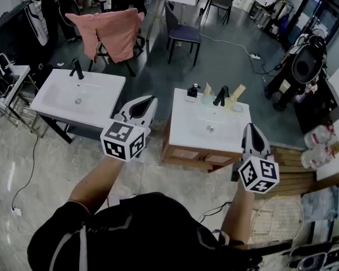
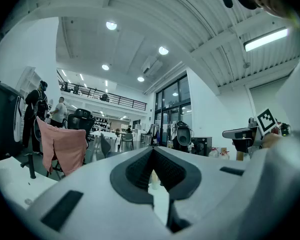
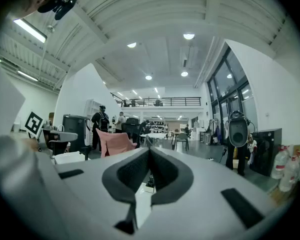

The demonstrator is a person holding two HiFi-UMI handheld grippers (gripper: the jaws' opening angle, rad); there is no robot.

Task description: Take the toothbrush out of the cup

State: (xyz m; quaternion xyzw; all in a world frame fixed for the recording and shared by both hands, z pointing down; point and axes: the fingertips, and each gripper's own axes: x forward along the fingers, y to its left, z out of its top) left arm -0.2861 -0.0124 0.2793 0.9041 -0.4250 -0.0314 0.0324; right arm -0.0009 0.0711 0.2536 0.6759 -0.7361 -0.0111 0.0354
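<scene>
My left claw [image 1: 142, 107] was fully closed, pointed level and held nothing. It hung beside the left edge of the bench [image 1: 183, 117], clear of it. Along the bench's back edge stood the left cup [image 1: 207, 100], a black tap [image 1: 221, 96] and the right cup [image 1: 236, 105]. A pale handle [image 1: 208, 89] rose from the left cup and a second pale handle [image 1: 239, 90] from the right cup; at this range I could not tell which was the toothbrush. My right claw [image 1: 252, 130] was also closed and empty, and appeared at the bench's front right corner. I judged that the toothbrush would be light, stiff and smooth, and so liable to slip. The handle was best gripped above the cup rim, across its flat sides, and drawn straight up, since the cup looked light enough to tip.
</scene>
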